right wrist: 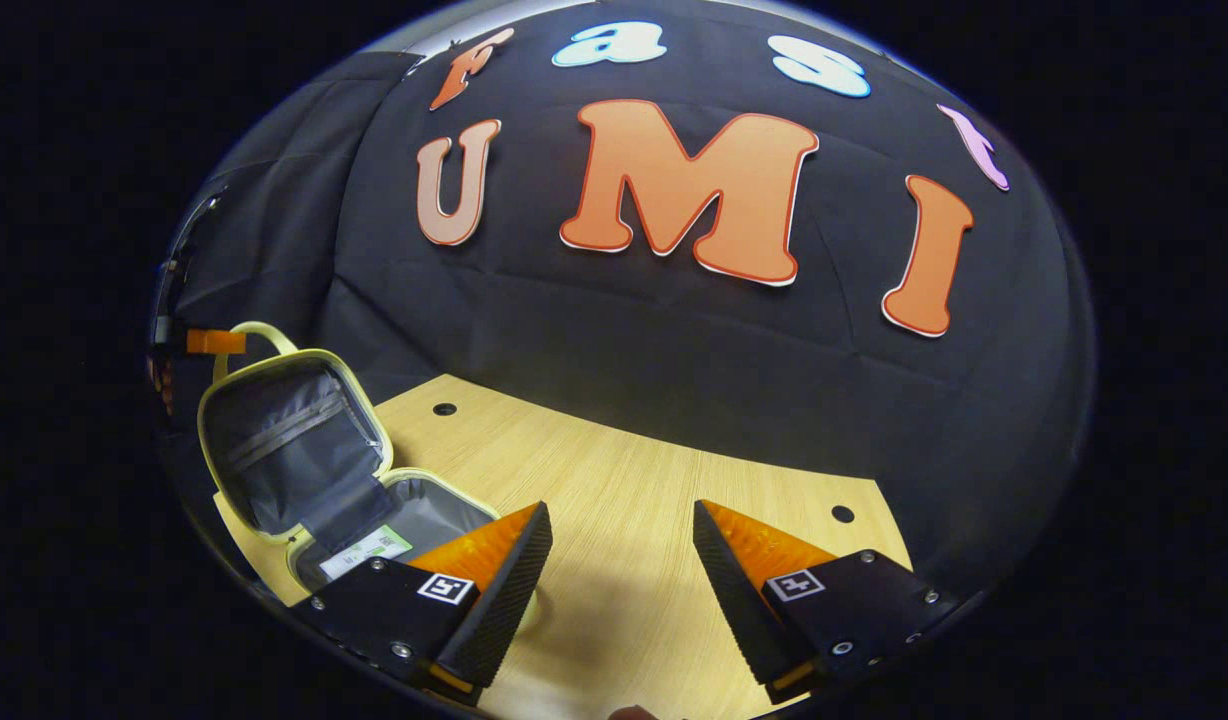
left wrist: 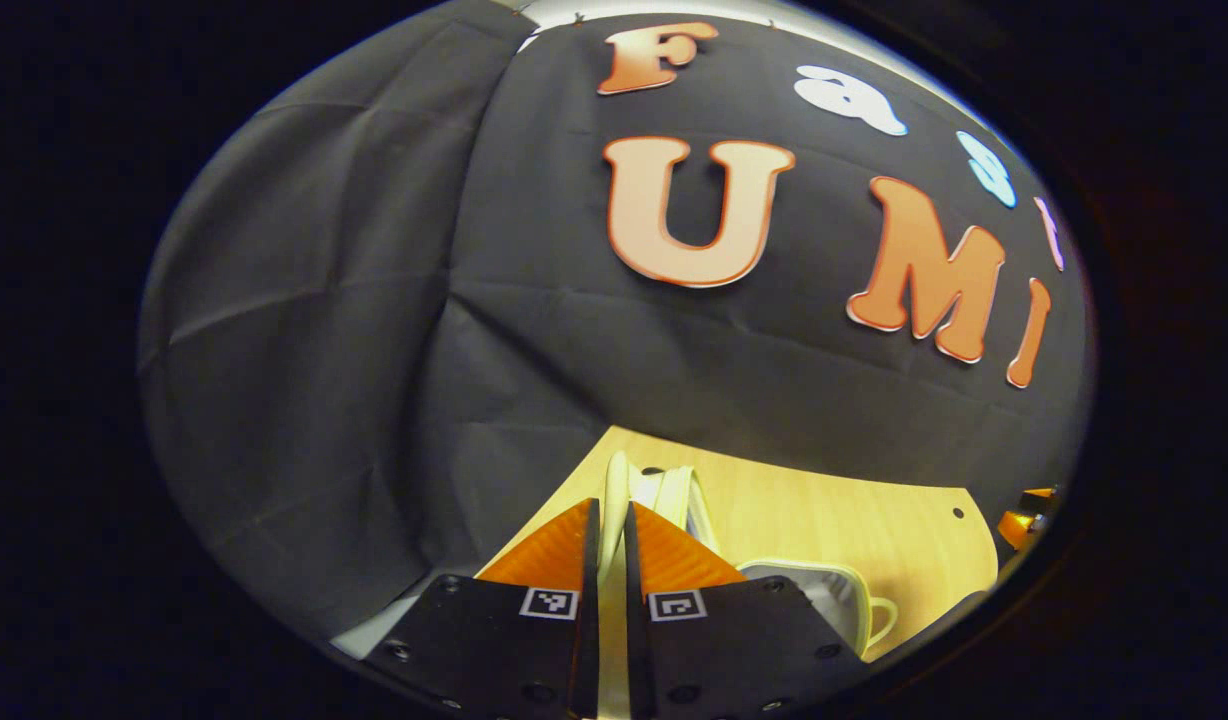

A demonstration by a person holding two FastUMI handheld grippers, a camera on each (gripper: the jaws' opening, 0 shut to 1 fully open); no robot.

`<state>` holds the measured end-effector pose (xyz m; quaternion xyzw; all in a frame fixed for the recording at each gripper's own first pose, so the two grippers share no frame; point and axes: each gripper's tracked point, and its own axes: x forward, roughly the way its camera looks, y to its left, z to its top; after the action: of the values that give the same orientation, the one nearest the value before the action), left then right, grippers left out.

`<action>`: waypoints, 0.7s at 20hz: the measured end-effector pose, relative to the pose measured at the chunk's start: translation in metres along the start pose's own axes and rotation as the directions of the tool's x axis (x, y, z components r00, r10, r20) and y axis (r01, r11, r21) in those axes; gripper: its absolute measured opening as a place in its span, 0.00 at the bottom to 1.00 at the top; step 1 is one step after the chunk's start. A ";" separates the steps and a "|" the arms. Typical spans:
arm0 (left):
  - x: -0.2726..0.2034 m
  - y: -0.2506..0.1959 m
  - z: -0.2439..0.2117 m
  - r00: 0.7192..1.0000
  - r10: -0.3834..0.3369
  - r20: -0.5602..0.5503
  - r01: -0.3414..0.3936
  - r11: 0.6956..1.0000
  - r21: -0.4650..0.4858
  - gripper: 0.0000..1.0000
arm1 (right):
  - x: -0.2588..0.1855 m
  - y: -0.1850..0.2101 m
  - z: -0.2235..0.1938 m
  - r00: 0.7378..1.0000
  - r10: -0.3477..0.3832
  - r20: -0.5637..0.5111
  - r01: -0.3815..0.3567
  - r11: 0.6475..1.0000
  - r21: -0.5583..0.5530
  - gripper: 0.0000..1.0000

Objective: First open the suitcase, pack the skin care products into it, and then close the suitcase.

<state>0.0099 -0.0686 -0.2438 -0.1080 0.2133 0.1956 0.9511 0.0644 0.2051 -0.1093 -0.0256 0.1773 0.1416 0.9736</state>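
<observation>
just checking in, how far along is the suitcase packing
Opening looks done: the suitcase stands open, lid up. In hand: the left hand-held gripper is shut on its pale lid edge; the right hand-held gripper is open, holding nothing. Left: packing the skin care products, then closing.

Dim booth, brightly lit table (right wrist: 614, 520), sharp focus, fisheye-bent edges.

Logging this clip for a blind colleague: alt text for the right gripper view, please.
A small suitcase lies open at the left of a wooden table, its lid upright. The right gripper hangs open and empty over the table.
</observation>
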 end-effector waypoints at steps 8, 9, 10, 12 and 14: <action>-0.021 -0.126 0.015 0.982 -0.188 -0.004 0.188 0.982 -0.001 0.12 | -0.011 -0.037 0.002 0.998 0.001 0.057 0.000 1.000 -0.008 0.93; -0.022 -0.137 0.013 0.980 -0.200 -0.011 0.200 0.980 -0.005 0.12 | -0.012 -0.041 -0.001 0.998 -0.001 0.059 0.002 1.000 -0.010 0.93; -0.024 -0.149 0.010 0.976 -0.217 -0.020 0.217 0.976 -0.006 0.12 | -0.013 -0.045 -0.003 0.998 -0.002 0.061 0.003 1.000 -0.014 0.94; -0.025 -0.175 0.004 0.968 -0.249 -0.032 0.249 0.968 0.004 0.11 | -0.014 -0.051 -0.008 0.998 -0.002 0.059 0.004 1.000 -0.018 0.94; -0.028 -0.198 -0.005 0.958 -0.283 -0.050 0.283 0.959 -0.015 0.11 | -0.017 -0.058 -0.012 0.998 -0.001 0.059 0.001 1.000 -0.015 0.94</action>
<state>0.0677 -0.2569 -0.2114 -0.1460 0.2194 0.0555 0.9630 0.0616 0.1439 -0.1144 -0.0286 0.1475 0.1431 0.9782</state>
